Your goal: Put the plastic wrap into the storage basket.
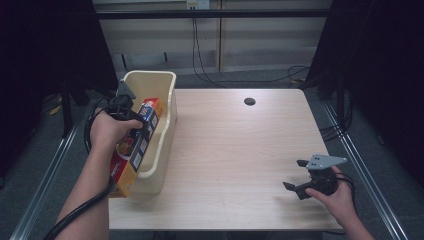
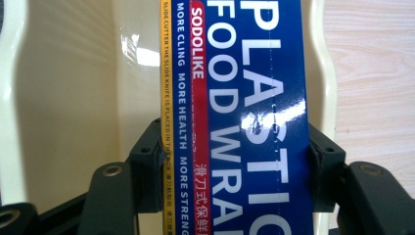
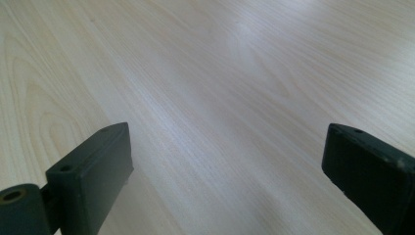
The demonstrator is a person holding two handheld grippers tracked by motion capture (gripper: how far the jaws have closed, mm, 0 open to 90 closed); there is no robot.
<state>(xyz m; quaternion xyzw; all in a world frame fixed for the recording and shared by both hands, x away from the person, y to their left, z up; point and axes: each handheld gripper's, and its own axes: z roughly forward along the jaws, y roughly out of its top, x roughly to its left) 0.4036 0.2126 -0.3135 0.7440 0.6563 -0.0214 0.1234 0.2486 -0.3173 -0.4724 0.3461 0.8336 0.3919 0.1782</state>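
A long box of plastic food wrap (image 1: 134,147), blue with a yellow and red edge, lies slanted in the cream plastic bin (image 1: 167,107) at the table's left, its near end sticking out over the bin's front rim. My left gripper (image 1: 137,124) is shut on the box near its middle. In the left gripper view the two black jaws press on both long sides of the box (image 2: 254,117), with the bin's inner wall (image 2: 73,107) behind it. My right gripper (image 1: 296,175) hovers low over the table's front right, open, its jaws wide apart over bare wood (image 3: 220,107).
The light wooden table (image 1: 235,150) has a round cable hole (image 1: 249,101) at the back centre. Metal rails run along both sides of the table, and cables hang by the back wall.
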